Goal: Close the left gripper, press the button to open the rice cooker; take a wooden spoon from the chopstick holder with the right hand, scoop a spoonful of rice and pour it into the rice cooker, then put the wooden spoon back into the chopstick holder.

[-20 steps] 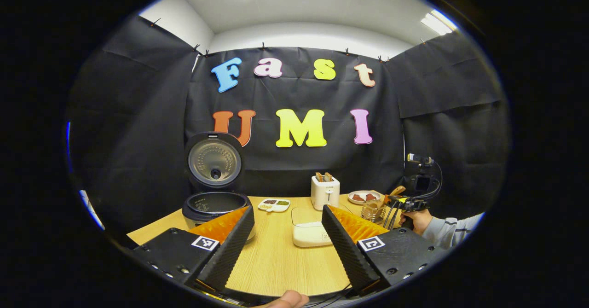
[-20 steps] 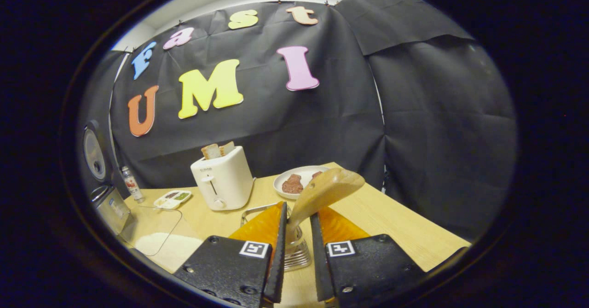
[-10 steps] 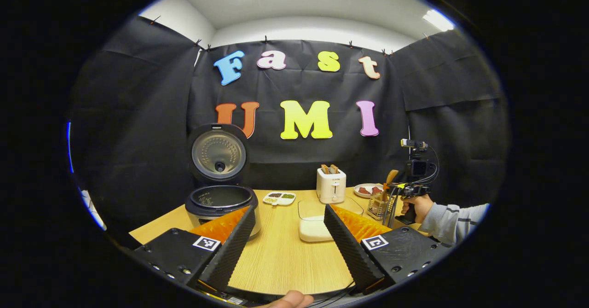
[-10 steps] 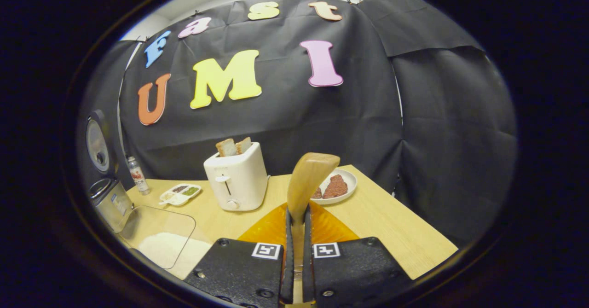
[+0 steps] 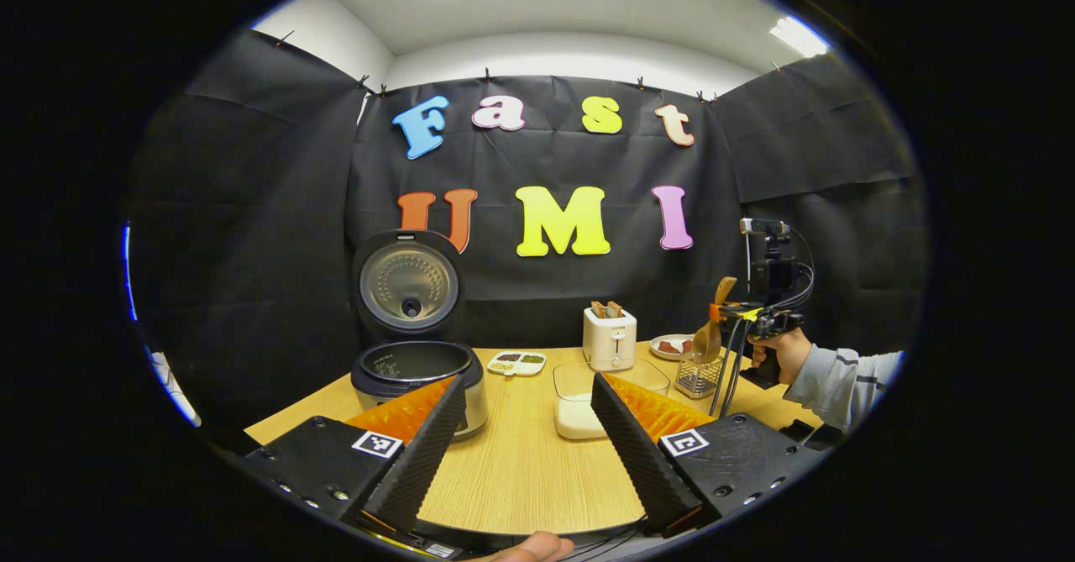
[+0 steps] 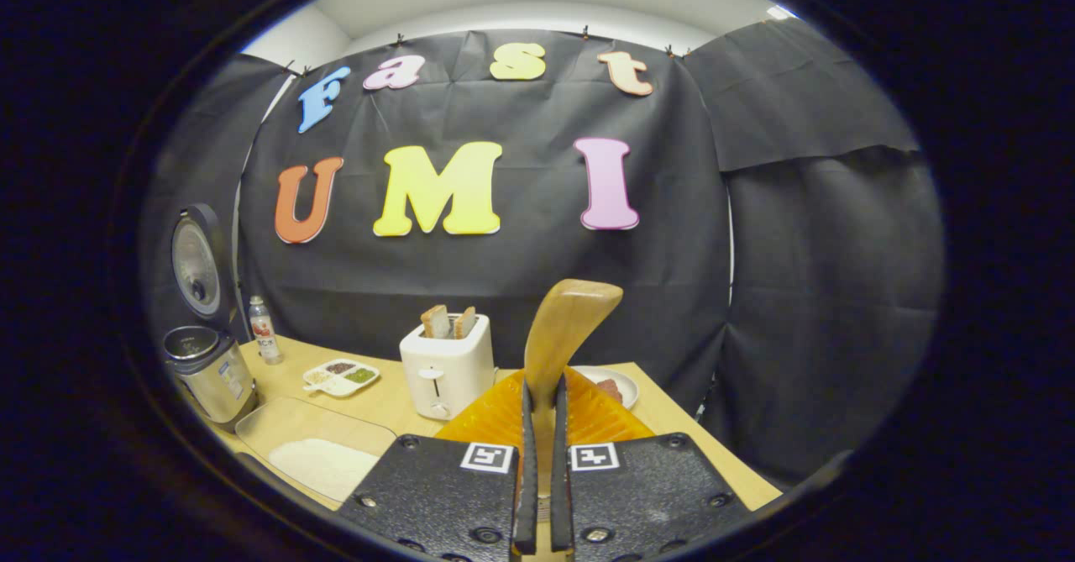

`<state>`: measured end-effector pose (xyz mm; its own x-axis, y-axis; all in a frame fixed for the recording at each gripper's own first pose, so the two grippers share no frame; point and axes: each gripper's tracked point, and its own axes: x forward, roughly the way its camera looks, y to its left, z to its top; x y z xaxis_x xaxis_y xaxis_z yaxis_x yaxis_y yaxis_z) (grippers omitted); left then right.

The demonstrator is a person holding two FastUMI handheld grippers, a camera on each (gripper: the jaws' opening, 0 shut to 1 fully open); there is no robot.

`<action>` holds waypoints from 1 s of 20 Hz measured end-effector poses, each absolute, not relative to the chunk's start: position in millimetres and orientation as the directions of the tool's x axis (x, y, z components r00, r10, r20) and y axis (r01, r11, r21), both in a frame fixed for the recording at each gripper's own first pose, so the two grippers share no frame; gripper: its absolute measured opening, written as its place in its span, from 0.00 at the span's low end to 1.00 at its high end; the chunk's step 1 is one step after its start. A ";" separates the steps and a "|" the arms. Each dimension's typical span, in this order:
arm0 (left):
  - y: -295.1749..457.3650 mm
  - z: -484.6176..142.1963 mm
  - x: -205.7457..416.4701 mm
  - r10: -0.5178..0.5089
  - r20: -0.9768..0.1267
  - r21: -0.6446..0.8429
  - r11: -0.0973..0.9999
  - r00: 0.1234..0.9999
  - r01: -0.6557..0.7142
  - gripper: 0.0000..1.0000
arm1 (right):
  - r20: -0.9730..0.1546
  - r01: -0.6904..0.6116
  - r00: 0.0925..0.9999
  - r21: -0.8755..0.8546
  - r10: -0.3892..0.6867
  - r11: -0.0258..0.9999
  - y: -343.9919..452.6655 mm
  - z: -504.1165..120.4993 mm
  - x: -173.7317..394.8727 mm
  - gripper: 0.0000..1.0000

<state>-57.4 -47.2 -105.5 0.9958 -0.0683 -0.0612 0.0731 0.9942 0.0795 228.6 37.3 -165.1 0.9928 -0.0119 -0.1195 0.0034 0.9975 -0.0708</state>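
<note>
The rice cooker (image 5: 417, 377) stands open at the table's left, its lid (image 5: 409, 285) upright. My left gripper (image 5: 527, 380) hovers open over the near table, holding nothing. My right gripper (image 6: 542, 394) is shut on the wooden spoon (image 6: 564, 331), whose broad end sticks up past the fingers. In the left gripper view the wooden spoon (image 5: 712, 331) hangs in the right gripper (image 5: 739, 314) just above the wire chopstick holder (image 5: 699, 375). A clear box of rice (image 5: 588, 398) sits mid-table, also seen as the rice box (image 6: 315, 453) at lower left.
A white toaster (image 5: 610, 339) with bread, a plate (image 5: 672, 346) of brown food and a small divided dish (image 5: 516, 363) stand at the back. A bottle (image 6: 264, 342) stands by the rice cooker (image 6: 210, 369). A hand and sleeve (image 5: 827, 373) reach in from the right.
My right gripper shut on the spoon's handle and lifted the spoon up out of the chopstick holder. My left gripper stayed open and drew back a little.
</note>
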 end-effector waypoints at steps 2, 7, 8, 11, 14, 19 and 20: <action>-44.2 -107.3 -60.6 -0.061 -0.068 0.097 0.993 0.996 0.067 0.96 | -0.099 -0.044 0.994 -0.079 0.037 0.996 57.3 -150.0 216.7 0.10; -40.9 -107.8 -66.2 -0.050 -0.063 0.119 0.991 0.997 0.058 0.96 | -0.086 -0.148 0.986 -0.042 0.144 0.988 111.8 -123.5 196.1 0.08; -40.3 -109.2 -66.8 -0.048 -0.065 0.121 0.991 0.997 0.056 0.96 | -0.089 -0.177 0.981 -0.041 0.173 0.983 126.8 -123.5 192.3 0.08; -37.5 -115.5 -67.5 -0.044 -0.074 0.126 0.991 0.996 0.053 0.96 | -0.102 -0.248 0.965 -0.048 0.242 0.968 165.9 -130.8 184.5 0.07; -31.3 -122.7 -66.2 -0.027 -0.090 0.133 0.990 0.996 0.038 0.96 | -0.107 -0.265 0.961 -0.095 0.255 0.959 193.7 -149.9 184.0 0.07; -24.5 -119.3 -66.4 -0.022 -0.079 0.114 0.993 0.997 0.031 0.96 | -0.215 -0.278 0.942 -0.080 0.256 0.957 219.3 -213.8 190.7 0.08; -23.6 -118.1 -66.0 -0.021 -0.078 0.107 0.994 0.997 0.029 0.96 | -0.234 -0.279 0.938 -0.079 0.255 0.957 222.2 -226.1 191.8 0.08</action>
